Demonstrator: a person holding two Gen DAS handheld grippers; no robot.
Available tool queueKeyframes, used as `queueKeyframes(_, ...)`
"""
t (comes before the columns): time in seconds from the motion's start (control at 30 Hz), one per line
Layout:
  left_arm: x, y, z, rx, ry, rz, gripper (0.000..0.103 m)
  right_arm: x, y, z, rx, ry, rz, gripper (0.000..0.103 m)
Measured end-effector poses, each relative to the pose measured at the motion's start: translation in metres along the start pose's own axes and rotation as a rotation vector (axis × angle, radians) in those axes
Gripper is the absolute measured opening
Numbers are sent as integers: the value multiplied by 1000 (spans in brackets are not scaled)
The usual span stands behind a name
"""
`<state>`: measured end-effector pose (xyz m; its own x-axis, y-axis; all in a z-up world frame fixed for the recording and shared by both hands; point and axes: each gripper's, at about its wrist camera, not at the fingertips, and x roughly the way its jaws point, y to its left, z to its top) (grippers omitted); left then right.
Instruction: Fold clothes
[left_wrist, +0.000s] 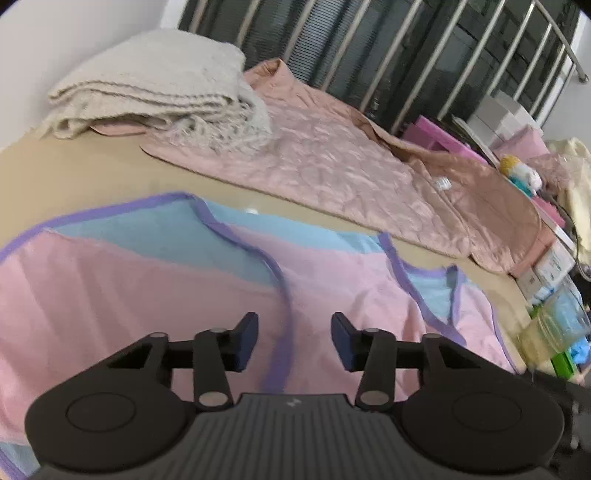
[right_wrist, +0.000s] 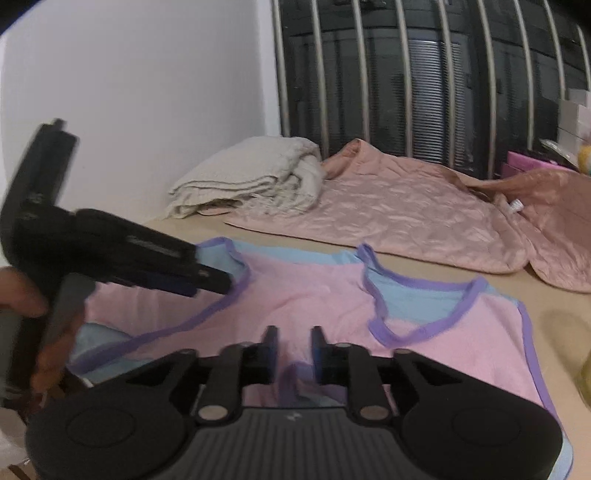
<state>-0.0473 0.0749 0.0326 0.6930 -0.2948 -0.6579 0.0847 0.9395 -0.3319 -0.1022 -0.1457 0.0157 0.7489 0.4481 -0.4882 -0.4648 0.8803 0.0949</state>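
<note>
Tongs (left_wrist: 294, 341) (right_wrist: 293, 354) hover parted over pink vest (right_wrist: 314, 295), gripping nothing.

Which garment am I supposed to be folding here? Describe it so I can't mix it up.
Start at the barred window; below it a cream folded blanket rests on a quilted salmon-pink cover. Nearer the camera, flat on the tan tabletop, lies the sleeveless top. Only it is pink and light blue with purple trim.

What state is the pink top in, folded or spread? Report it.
Mostly spread. The pink top lies flat on the table, neckline and armholes showing; its left side seems turned over, showing blue lining.
</note>
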Motion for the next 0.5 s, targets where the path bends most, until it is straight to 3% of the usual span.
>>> queueKeyframes(0.13,-42,19,-32,-33,-50,20,41,15,0,42,-62,5,48,30)
queueKeyframes(0.3,-70,30,-64,-71,-45,-2,41,96,16,105,-111,125,201,34)
queueKeyframes(0.4,-75,29,-71,-84,-65,6,40,145,36,122,-156,201,195,32)
queueKeyframes(0.5,-77,25,-75,-65,-59,20,23,174,47,125,-165,262,206,31)
